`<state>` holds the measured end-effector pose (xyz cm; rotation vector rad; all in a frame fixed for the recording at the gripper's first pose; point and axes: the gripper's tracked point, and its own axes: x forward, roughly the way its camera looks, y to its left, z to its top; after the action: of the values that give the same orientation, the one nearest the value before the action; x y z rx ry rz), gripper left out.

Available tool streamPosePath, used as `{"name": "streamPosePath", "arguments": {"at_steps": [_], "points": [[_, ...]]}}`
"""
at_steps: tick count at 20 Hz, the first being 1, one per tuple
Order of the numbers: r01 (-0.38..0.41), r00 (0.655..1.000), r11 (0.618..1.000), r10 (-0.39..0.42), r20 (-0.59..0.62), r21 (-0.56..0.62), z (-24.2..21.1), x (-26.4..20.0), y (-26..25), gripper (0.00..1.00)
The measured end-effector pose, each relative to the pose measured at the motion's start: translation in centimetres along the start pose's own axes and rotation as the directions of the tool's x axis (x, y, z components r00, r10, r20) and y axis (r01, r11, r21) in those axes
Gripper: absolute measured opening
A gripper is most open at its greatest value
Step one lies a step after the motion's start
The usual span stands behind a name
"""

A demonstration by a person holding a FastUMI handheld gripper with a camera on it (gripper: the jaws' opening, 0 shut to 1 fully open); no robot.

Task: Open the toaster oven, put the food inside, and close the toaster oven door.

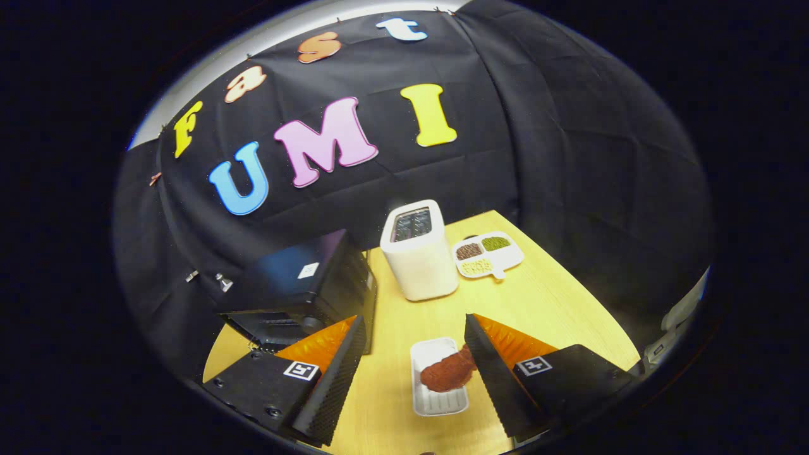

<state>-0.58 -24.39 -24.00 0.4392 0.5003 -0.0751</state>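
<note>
Black oven (297, 287), white toaster (418, 256), reddish-brown food (445, 373), white tray (436, 398), yellowish wood table (556, 316).

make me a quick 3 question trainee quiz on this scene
1. True or false: the gripper is open.
2. What lies on the white tray between the fingers?
A. toast
B. brown food
C. a spoon
3. Fill in: the black oven stands beyond the ____ finger.

Key: 1 true. 2 B, the brown food. 3 left; the white toaster and a divided plate stand further back on the table.
</note>
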Motion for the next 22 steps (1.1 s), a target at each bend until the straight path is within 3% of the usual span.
{"name": "streamPosePath", "arguments": {"at_steps": [4, 6, 9, 12, 13, 14, 17, 19, 22], "points": [[0.023, 0.992, 0.993, -0.009, -0.122, 0.113, -3.9, 2.6, -3.8, 0.97], [0.000, 0.986, 0.984, 0.029, -0.163, 0.176, -5.6, 3.5, -4.3, 0.96], [-0.002, 0.975, 0.969, 0.058, -0.217, 0.247, -7.6, 5.0, -5.4, 0.75], [-0.028, 0.961, 0.953, 0.109, -0.255, 0.301, -8.7, 6.2, -5.6, 0.75], [-0.036, 0.955, 0.950, 0.124, -0.270, 0.309, -9.2, 6.3, -5.5, 0.58], [-0.049, 0.947, 0.946, 0.146, -0.286, 0.321, -9.8, 6.5, -5.3, 0.54], [-0.068, 0.934, 0.918, 0.197, -0.297, 0.392, -9.3, 6.7, -4.7, 0.18], [-0.062, 0.943, 0.923, 0.180, -0.281, 0.381, -9.0, 6.5, -5.2, 0.11], [-0.060, 0.953, 0.928, 0.163, -0.256, 0.368, -8.0, 5.4, -5.1, 0.11]]}}
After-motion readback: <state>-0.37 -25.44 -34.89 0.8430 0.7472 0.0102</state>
